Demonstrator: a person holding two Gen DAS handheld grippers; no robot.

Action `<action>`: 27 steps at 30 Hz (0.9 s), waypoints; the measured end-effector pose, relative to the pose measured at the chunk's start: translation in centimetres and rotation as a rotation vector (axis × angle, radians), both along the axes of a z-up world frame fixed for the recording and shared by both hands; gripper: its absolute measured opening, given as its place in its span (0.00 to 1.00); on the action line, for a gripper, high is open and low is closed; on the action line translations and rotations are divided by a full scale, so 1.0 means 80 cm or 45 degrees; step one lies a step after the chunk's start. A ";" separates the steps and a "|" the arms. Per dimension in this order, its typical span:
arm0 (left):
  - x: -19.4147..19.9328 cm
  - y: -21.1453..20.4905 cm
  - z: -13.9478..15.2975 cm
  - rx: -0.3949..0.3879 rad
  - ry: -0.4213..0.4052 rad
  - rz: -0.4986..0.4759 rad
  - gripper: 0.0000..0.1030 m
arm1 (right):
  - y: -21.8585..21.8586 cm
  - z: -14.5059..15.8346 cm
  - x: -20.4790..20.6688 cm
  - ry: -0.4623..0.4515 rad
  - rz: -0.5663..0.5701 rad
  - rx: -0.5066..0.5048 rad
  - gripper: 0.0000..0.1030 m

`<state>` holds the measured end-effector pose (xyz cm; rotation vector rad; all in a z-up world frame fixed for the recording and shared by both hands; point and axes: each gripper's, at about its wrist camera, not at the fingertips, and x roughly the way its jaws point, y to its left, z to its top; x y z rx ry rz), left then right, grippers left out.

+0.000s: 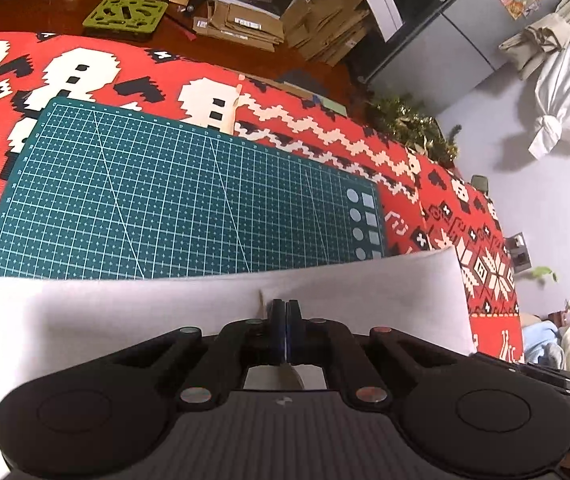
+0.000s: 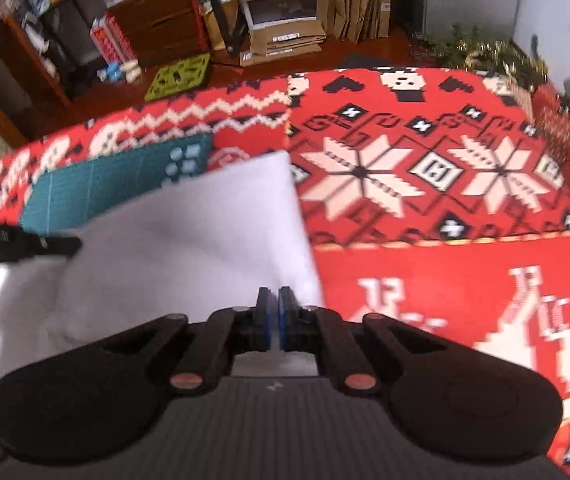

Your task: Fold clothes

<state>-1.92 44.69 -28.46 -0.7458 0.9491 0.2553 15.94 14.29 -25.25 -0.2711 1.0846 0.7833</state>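
- The green gridded cutting mat (image 1: 173, 200) lies on the red patterned blanket (image 1: 365, 152), mostly bare.
- The white fabric garment (image 1: 125, 304) lies along the mat's near edge, part lifted.
- The left gripper (image 1: 284, 312) is clamped on it.
- The right gripper (image 2: 274, 304) pinches its right edge.
- The fold looks underway, not laid flat.

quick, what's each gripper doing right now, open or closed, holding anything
Left gripper: closed, pinching the white cloth.
Right gripper: closed at the cloth's edge; looks pinched, though the view is blurred.
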 end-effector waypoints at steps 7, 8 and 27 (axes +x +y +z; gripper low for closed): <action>-0.002 -0.041 0.025 -0.057 -0.059 -0.238 0.04 | 0.015 0.019 -0.023 0.025 0.029 0.000 0.06; -0.003 -0.050 0.019 -0.040 -0.035 -0.296 0.04 | 0.025 0.017 -0.029 0.037 0.054 0.003 0.06; -0.022 -0.086 0.015 0.074 0.017 -0.550 0.05 | 0.041 0.019 -0.062 0.057 0.137 0.021 0.06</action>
